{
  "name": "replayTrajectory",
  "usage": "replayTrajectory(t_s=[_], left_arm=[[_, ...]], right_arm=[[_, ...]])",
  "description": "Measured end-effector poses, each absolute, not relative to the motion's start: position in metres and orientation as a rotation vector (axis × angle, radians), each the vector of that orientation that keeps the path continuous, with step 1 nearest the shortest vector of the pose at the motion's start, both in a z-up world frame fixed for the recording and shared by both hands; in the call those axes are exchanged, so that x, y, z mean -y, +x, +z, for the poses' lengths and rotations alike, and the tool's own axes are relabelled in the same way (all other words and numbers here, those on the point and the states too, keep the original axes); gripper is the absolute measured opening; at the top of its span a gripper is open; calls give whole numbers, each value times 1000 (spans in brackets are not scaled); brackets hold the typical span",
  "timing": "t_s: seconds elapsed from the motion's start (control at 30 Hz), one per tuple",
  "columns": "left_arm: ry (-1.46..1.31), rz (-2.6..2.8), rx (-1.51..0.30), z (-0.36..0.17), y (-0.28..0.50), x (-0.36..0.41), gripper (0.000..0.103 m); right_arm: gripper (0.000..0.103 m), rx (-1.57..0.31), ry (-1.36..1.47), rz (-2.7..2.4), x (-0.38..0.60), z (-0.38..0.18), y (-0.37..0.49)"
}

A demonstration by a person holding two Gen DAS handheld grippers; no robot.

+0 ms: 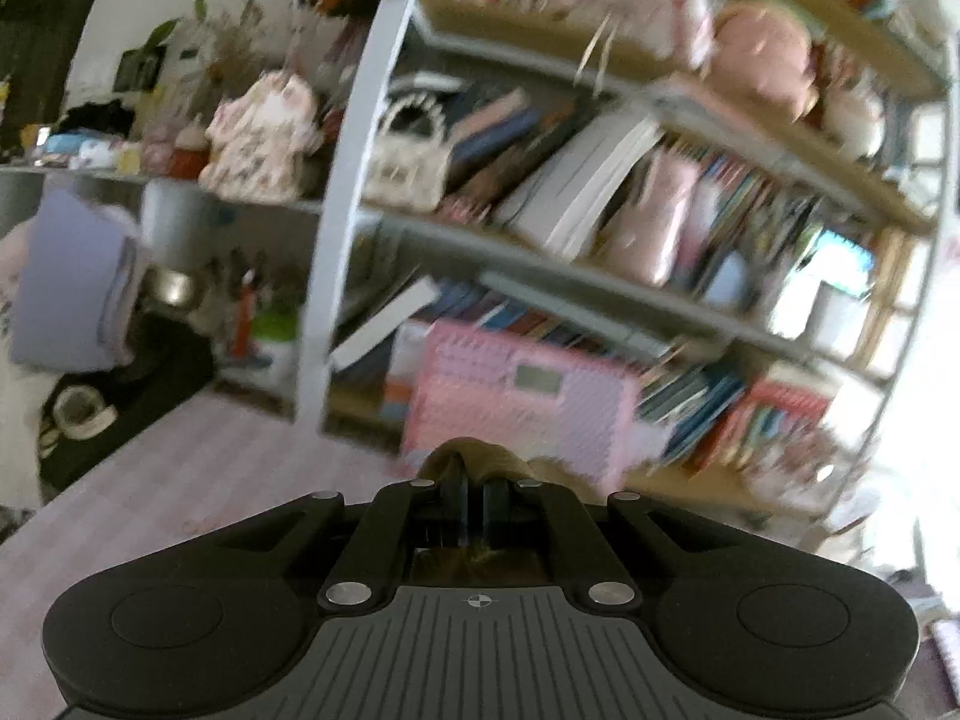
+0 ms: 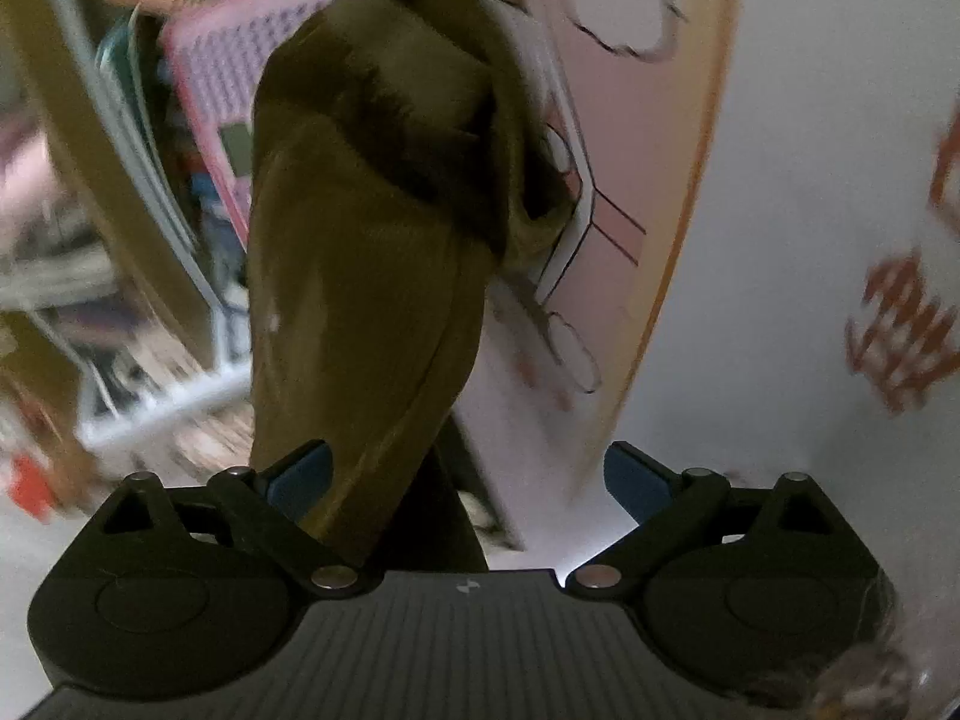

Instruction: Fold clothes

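An olive-brown garment [image 2: 360, 252] hangs bunched in the air in the right wrist view, filling the middle of the frame. My right gripper [image 2: 468, 480] is open, its blue pads [image 2: 300, 474] spread wide; the cloth drapes past the left pad and no clamping shows. In the left wrist view my left gripper [image 1: 477, 501] is shut on a fold of the same olive cloth [image 1: 480, 459], which pokes up just beyond the closed fingertips. Both views are blurred by motion.
A white-framed bookshelf [image 1: 336, 204] packed with books, plush toys and bags fills the left view. A pink perforated box [image 1: 516, 402] stands on its bottom shelf. A pink striped surface [image 1: 180, 492] lies below. A pink-and-white patterned panel [image 2: 600, 120] is close on the right.
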State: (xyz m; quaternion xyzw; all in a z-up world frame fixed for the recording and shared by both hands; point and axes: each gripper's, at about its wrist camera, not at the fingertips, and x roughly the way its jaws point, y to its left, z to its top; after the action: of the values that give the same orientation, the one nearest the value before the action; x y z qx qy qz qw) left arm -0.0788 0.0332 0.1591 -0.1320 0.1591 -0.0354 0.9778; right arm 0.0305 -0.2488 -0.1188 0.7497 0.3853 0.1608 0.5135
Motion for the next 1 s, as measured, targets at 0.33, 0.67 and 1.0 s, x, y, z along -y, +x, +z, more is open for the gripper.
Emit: replayTrajectory(t_s=[0.33,0.67,1.0], left_arm=[[-295,-172,-255,190,-96,-53,2],[-328,-35,-328,168,-99,-136,2],[-309,-174,-618,91,-71,-131,7]], right_arm=[[86,-729,2048,406,235,-119,41],[22,-595,1993,191,254,-124,50],[5,-473,1717,103,290,-76,43]])
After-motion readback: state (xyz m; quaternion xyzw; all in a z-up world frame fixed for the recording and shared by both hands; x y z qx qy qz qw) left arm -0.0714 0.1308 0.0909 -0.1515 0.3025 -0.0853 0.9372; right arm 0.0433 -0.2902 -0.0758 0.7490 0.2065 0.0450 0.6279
